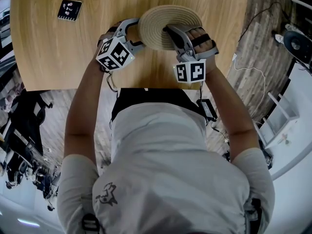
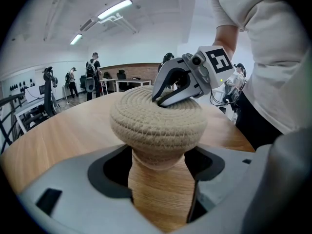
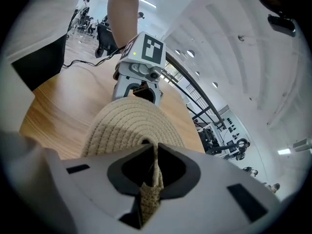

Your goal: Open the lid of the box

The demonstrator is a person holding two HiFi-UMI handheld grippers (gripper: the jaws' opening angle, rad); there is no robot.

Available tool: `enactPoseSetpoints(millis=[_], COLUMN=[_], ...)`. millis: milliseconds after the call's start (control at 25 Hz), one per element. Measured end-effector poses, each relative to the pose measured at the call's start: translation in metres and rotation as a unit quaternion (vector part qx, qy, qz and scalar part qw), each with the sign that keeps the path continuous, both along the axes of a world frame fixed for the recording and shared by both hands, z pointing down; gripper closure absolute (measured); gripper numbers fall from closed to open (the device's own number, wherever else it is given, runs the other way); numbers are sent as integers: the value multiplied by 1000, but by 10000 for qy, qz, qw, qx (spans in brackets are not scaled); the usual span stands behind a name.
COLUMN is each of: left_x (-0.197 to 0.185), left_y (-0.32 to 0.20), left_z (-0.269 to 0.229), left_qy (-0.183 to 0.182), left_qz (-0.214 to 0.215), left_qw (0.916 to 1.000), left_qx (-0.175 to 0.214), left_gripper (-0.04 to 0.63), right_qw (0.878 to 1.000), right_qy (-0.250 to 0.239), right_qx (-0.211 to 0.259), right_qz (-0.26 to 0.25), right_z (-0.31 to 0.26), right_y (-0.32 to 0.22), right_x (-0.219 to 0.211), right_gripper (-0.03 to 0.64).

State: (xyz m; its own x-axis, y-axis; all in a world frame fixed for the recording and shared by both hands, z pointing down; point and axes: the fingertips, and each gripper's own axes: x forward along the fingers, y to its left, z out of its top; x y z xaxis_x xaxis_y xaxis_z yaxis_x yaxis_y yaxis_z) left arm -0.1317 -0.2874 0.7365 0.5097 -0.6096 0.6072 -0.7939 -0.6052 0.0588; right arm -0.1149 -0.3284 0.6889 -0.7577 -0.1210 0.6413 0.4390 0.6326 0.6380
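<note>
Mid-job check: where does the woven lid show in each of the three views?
Head view: woven lid, top centre of the picture.
Left gripper view: centre, capping the box between the jaws, with the right hand-held gripper on top.
Right gripper view: lower centre, its tab pinched between the jaws.
Shared landmark: the wooden table beneath it.

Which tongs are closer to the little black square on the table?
Left. The left tongs grip the woven box on the side toward the black square; the right tongs pinch the lid's middle, farther away.
</note>
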Motion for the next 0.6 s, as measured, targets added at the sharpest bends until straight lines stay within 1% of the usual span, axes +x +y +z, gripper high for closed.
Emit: enactPoseSetpoints(millis=[160, 600], left_x=[1, -2], left_y=[0, 0], left_z=[0, 4], left_qy=[-30, 89], left_qz=[23, -25], left_qw=[10000, 10000], left_qx=[8, 0], left_gripper=[256, 265], right_qw=[9998, 9962], right_qy=[-207, -638], right_qx=[-26, -63], right_qz=[40, 583], right_z=[-10, -50], right_y=[0, -4], right_x=[2, 6], right_gripper=[583, 584])
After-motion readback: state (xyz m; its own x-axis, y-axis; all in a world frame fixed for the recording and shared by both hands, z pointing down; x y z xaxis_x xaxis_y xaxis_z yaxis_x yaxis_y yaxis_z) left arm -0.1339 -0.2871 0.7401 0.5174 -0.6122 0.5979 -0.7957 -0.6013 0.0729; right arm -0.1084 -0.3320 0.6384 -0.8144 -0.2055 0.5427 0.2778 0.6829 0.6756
